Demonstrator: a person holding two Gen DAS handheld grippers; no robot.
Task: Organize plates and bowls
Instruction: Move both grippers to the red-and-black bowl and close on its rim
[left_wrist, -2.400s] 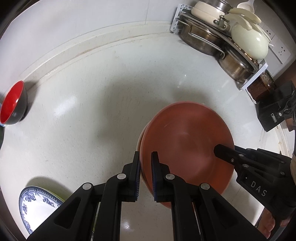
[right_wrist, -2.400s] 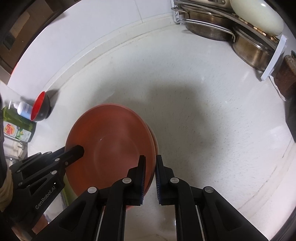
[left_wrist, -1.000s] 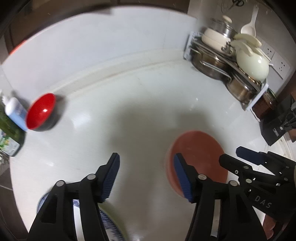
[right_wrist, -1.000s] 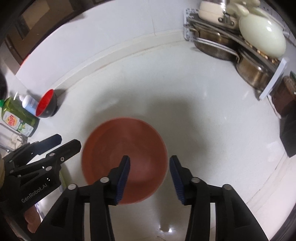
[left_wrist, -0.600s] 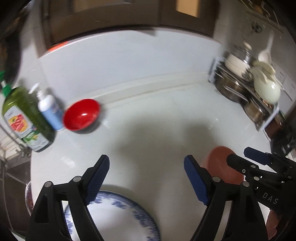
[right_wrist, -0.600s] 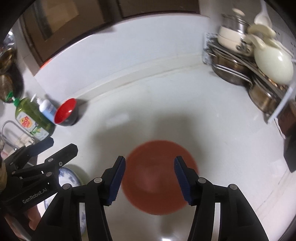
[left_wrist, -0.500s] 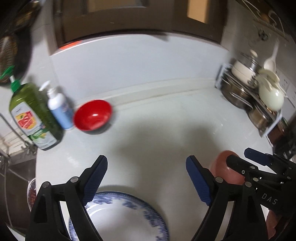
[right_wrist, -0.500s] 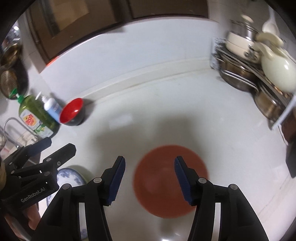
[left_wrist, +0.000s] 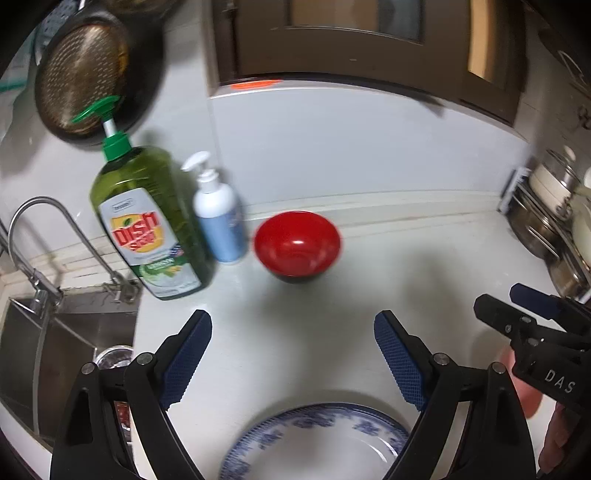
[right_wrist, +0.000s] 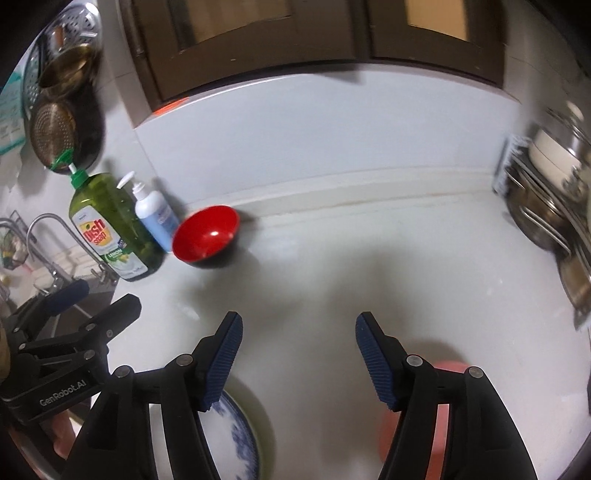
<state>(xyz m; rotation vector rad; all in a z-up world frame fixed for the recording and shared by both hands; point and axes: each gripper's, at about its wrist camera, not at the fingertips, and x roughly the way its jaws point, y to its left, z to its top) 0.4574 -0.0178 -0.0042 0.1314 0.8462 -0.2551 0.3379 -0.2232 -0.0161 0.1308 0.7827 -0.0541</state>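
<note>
Left hand-held gripper and right hand-held gripper both released, jaws just opening wider, nothing between the ribbed blue pads. Glossy red bowl with black outside sits near the backsplash on the speckled white bench, beside the blue pump bottle and green dish-soap bottle. Blue-patterned white plate at near edge. Steel sink left.

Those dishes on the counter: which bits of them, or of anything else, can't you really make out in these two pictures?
- Blue-patterned plate: left wrist view, near half cut off by the bottom edge; right wrist view, mostly behind the gripper's finger.
- Terracotta plate: right wrist view, largely behind the other finger and blurred; whether it is one plate or a stack cannot be told.
- Pot rack: right wrist view, smeared by motion, cut by the edge.
- Small bottle: label unreadable.
</note>
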